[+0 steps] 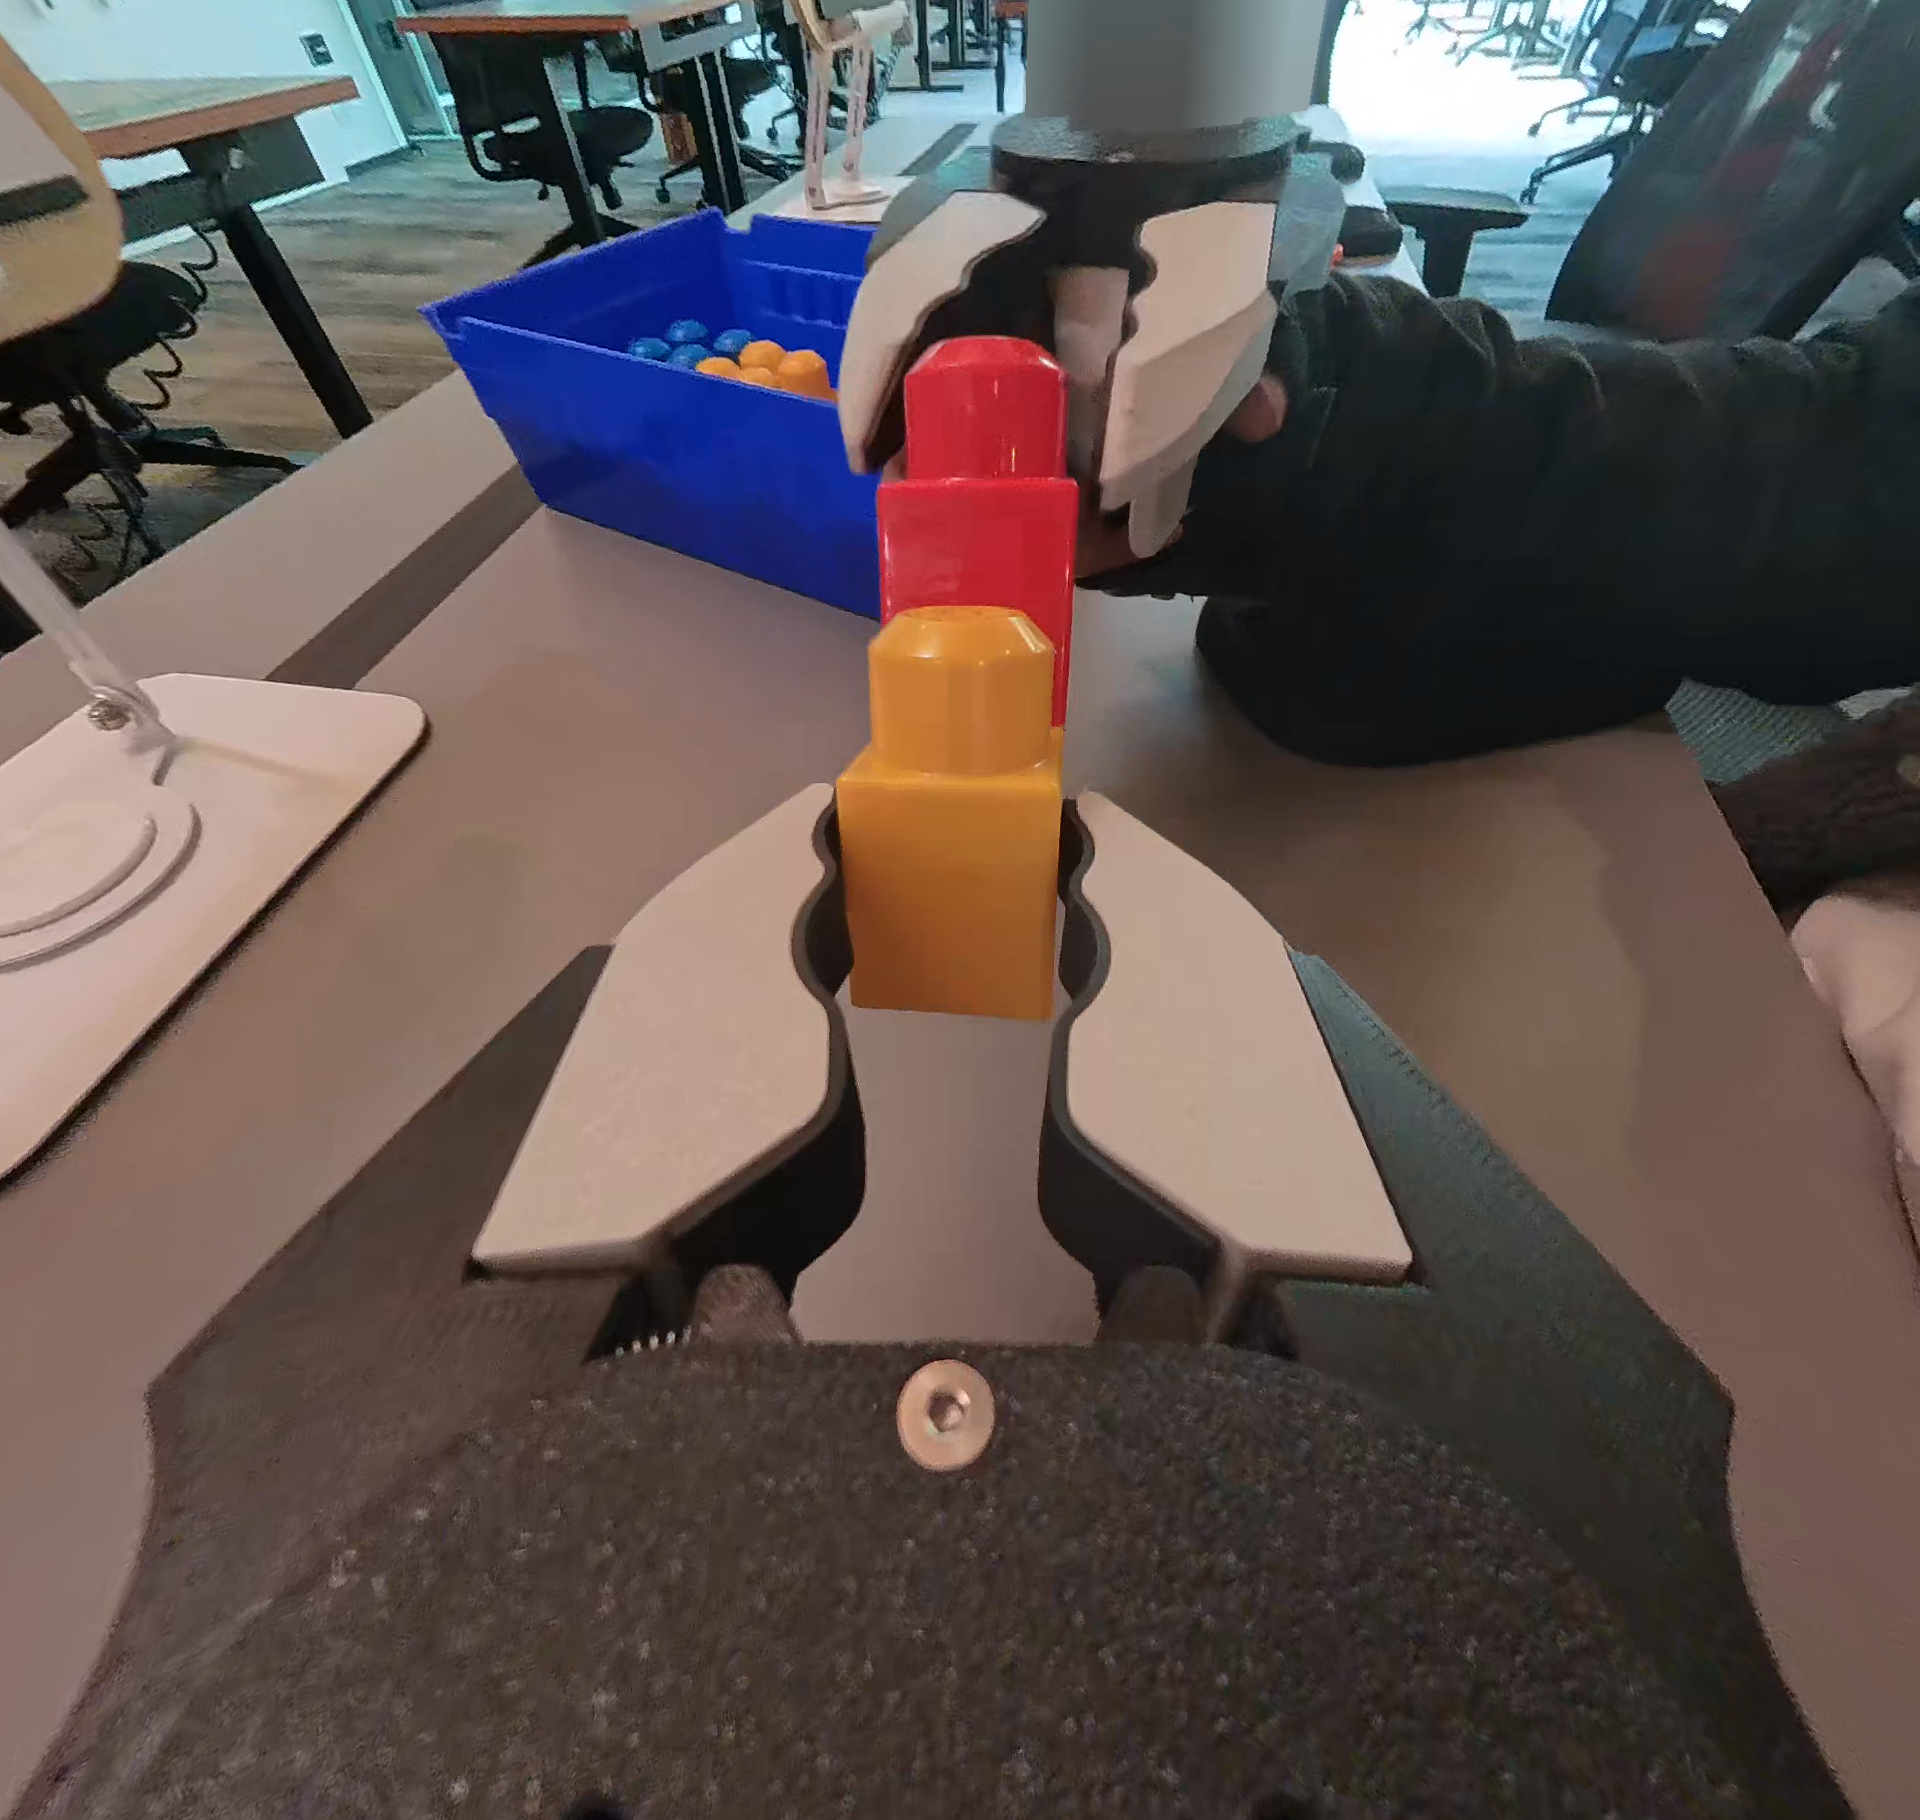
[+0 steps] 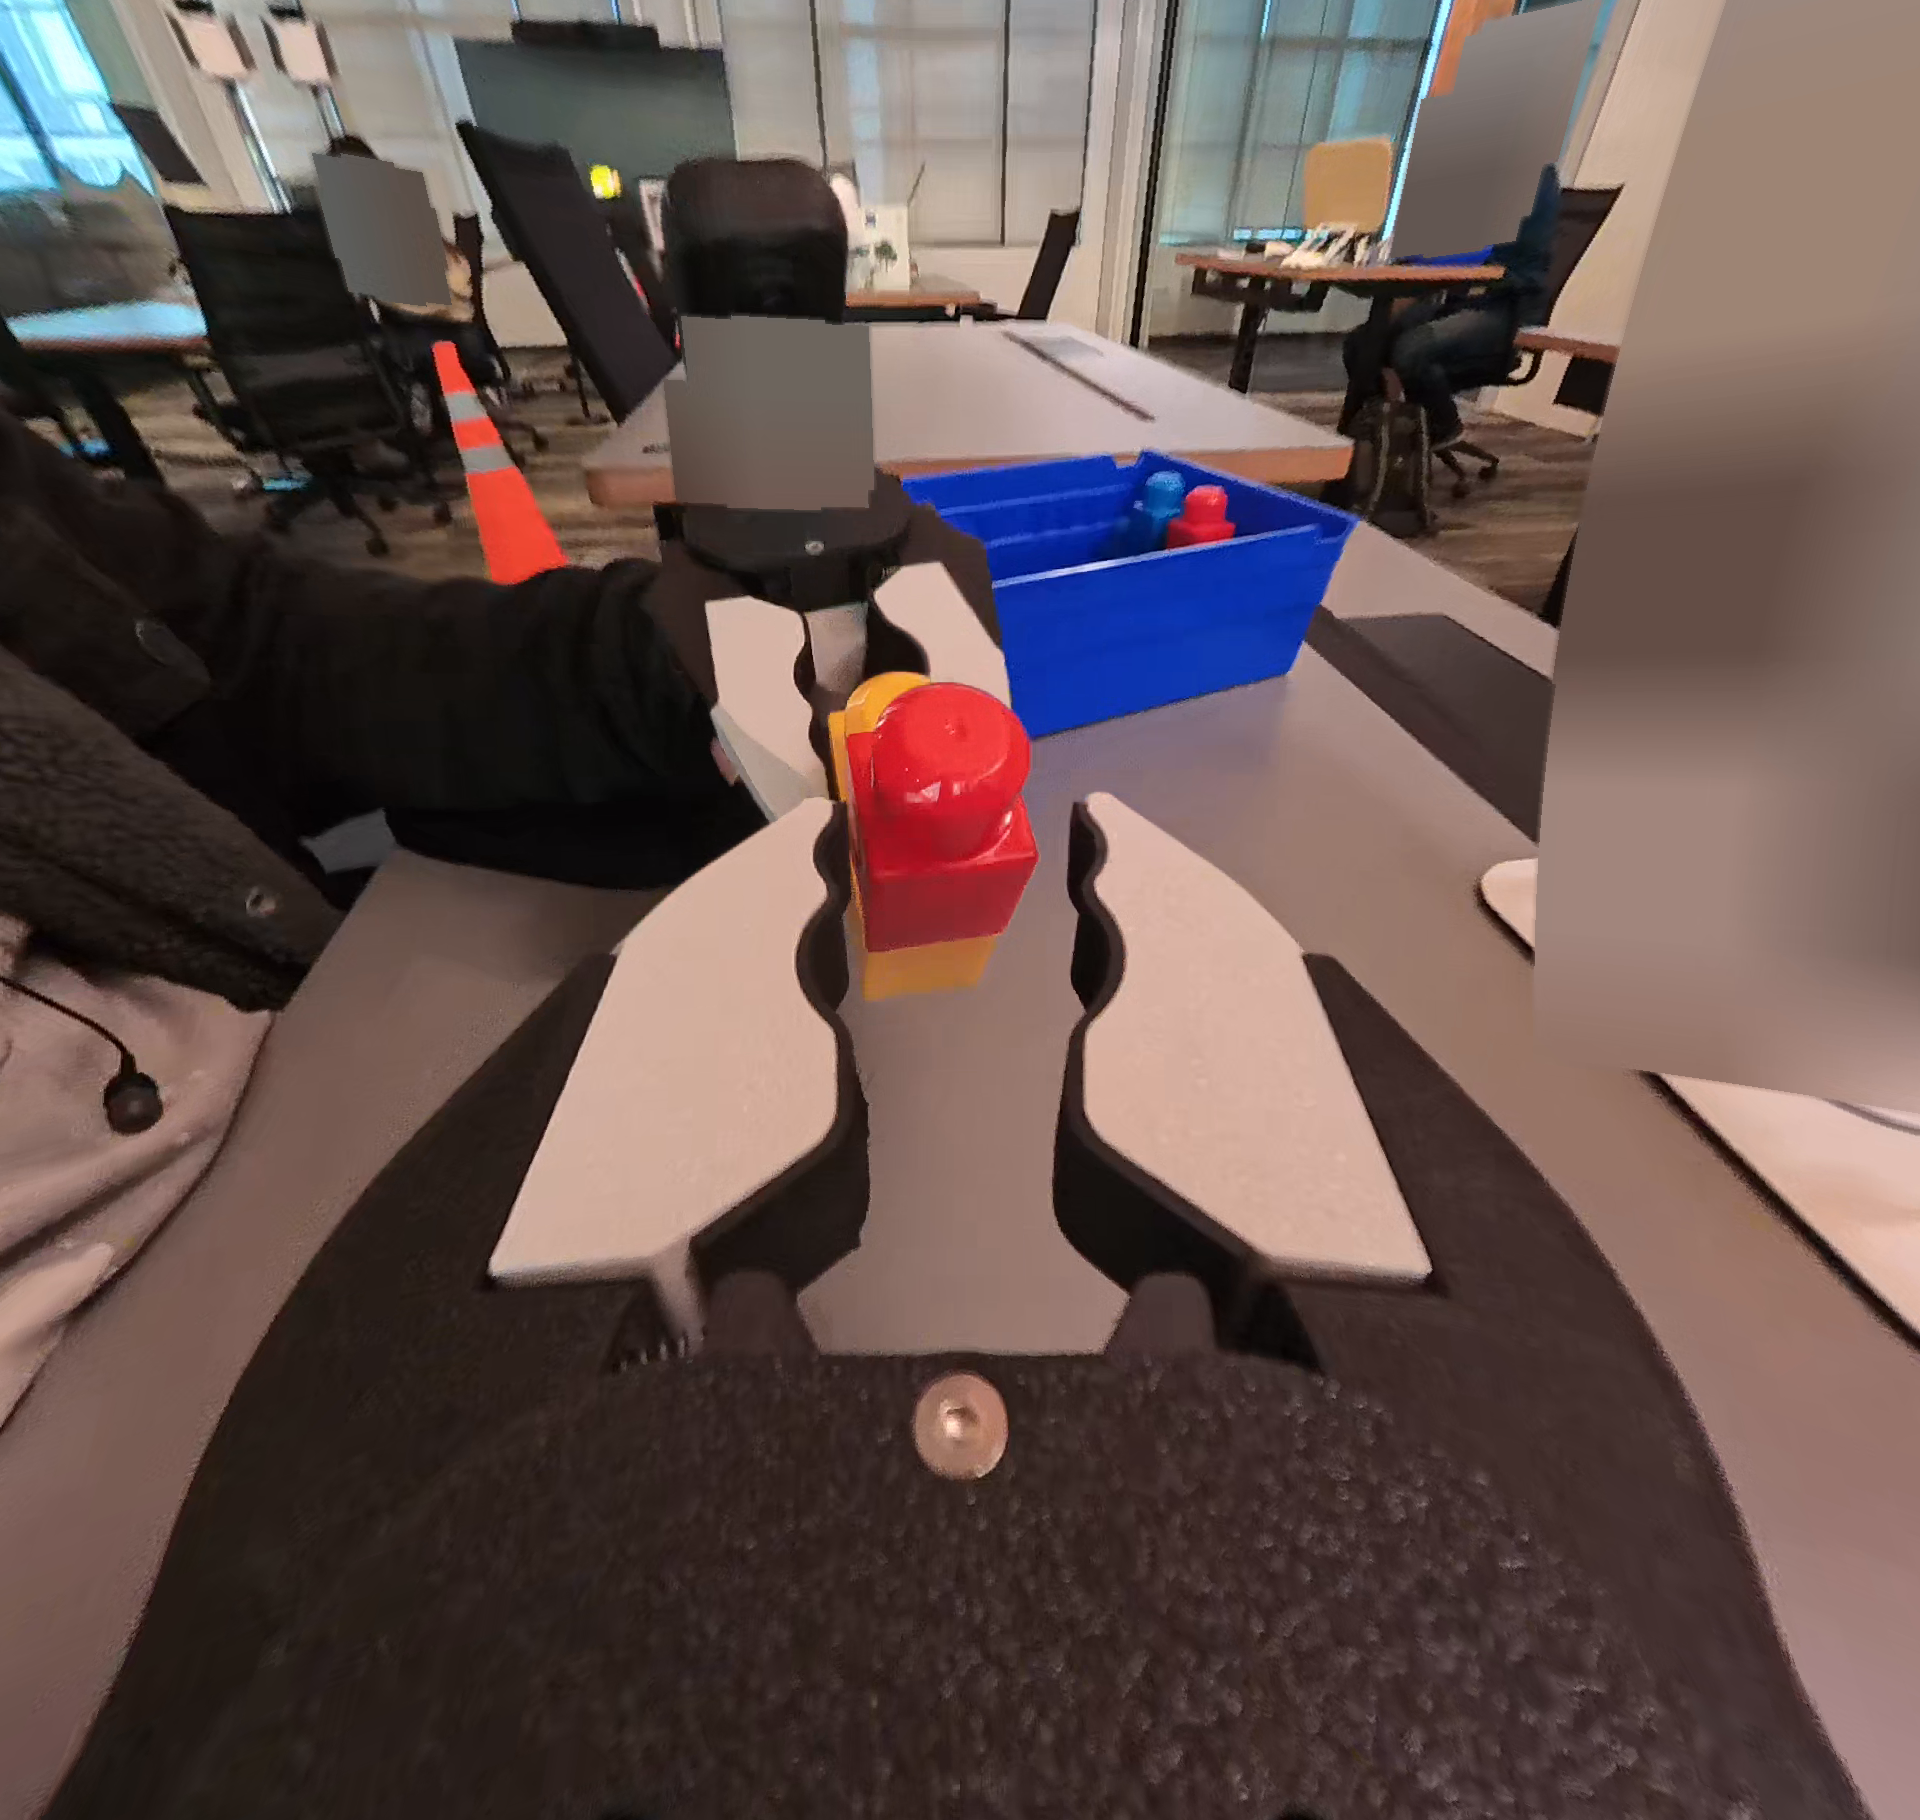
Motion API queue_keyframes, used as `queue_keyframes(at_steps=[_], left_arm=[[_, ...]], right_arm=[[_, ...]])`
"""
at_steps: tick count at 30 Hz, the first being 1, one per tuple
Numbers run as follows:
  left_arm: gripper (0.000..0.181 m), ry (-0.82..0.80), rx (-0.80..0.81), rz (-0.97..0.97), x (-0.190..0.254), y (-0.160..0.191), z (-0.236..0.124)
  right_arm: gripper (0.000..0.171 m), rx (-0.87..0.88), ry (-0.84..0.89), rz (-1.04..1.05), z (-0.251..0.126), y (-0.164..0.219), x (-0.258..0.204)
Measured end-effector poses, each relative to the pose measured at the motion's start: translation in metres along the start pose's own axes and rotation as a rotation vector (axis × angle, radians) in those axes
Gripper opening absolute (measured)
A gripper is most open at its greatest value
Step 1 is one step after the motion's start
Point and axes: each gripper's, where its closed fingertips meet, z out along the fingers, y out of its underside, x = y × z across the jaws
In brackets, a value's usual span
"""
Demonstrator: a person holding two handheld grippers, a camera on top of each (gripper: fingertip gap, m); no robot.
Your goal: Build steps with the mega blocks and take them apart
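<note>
The mega blocks (image 1: pixel 951 877) stand as a small stair on the grey desk (image 1: pixel 582 690): an orange block at the bottom with one stud bare, and a red block (image 1: pixel 977 544) seated on its far stud, one step higher. The left claw (image 1: pixel 951 840) has its two pale fingers pressed against both sides of the orange block, gripping it low on the desk. The right claw (image 2: pixel 956 835) comes from the opposite side with its fingers spread; the left finger (image 2: pixel 727 991) is touching or just beside the red block, while a clear gap separates the block from the other finger, so the jaws stand open around the red block without clamping it. In the left wrist view that same claw hovers around the red stud, held by a hand in a black glove (image 1: pixel 1455 523). Beyond the stair sits a blue bin (image 1: pixel 623 420) holding loose blue, orange and red blocks. A white base plate (image 1: pixel 177 856) lies to the left on the desk. Office chairs and other tables fill the room behind.
</note>
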Motion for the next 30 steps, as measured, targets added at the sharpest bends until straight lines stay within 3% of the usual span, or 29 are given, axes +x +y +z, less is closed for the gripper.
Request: queue_keyframes(at_steps=[30], left_arm=[[0.038, 0.061, -0.158, 0.047, 0.008, 0.03, 0.004]], right_arm=[[0.029, -0.2, -0.097, -0.039, 0.003, 0.031, -0.016]])
